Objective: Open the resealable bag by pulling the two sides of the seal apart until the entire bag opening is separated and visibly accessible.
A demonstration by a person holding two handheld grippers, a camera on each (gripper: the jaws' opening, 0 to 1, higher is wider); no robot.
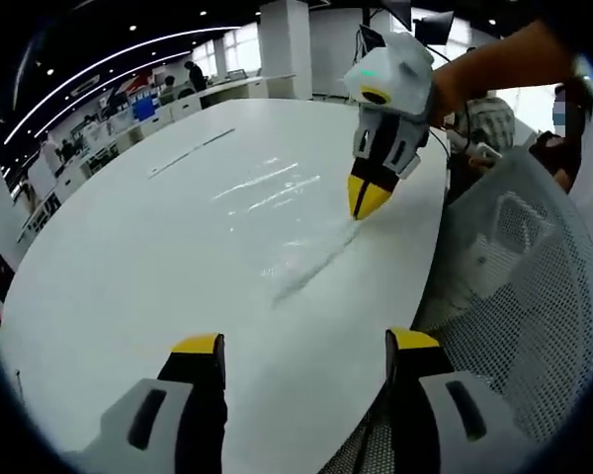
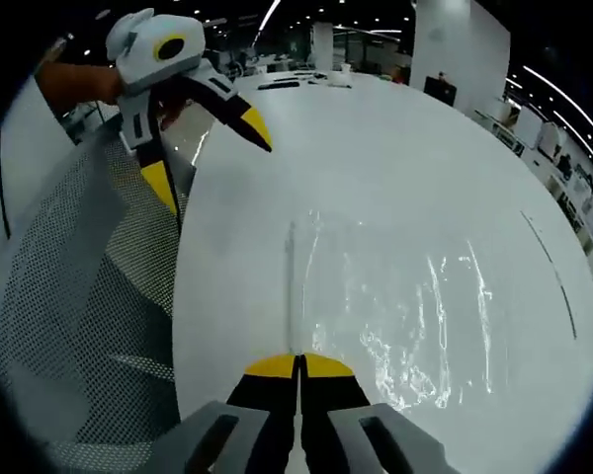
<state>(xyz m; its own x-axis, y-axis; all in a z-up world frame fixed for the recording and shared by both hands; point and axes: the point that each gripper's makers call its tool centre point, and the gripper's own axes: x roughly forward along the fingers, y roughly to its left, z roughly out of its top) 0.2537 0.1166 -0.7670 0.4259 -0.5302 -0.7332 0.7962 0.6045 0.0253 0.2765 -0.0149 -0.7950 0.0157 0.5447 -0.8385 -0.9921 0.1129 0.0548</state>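
1. Clear resealable bag [image 2: 385, 306] lies flat on the white table [image 2: 395, 148], crinkled and glinting under the ceiling lights. In the left gripper view the bag [image 1: 277, 197] reads as faint shiny streaks mid-table.
2. Seal strip [image 2: 295, 286] runs as a straight pale line from the right gripper's tips away across the table; the bag body spreads to the right of it in the right gripper view.
3. Right gripper [image 2: 298, 367]: yellow-tipped jaws pressed together, no gap between them, pinched on the near end of the seal edge. From the left gripper view the same gripper [image 1: 368, 197] points down at the table, tips closed on the bag's edge, with a person's bare forearm [image 1: 494, 64] behind it.
4. Left gripper [image 1: 306, 344]: jaws spread wide, nothing between them, hovering over bare table near its edge. In the right gripper view it [image 2: 210, 158] sits clear of the bag, jaws parted.
5. White mesh chair [image 1: 519, 286] stands beside the table edge.
6. Background: open office, desks, ceiling strip lights.
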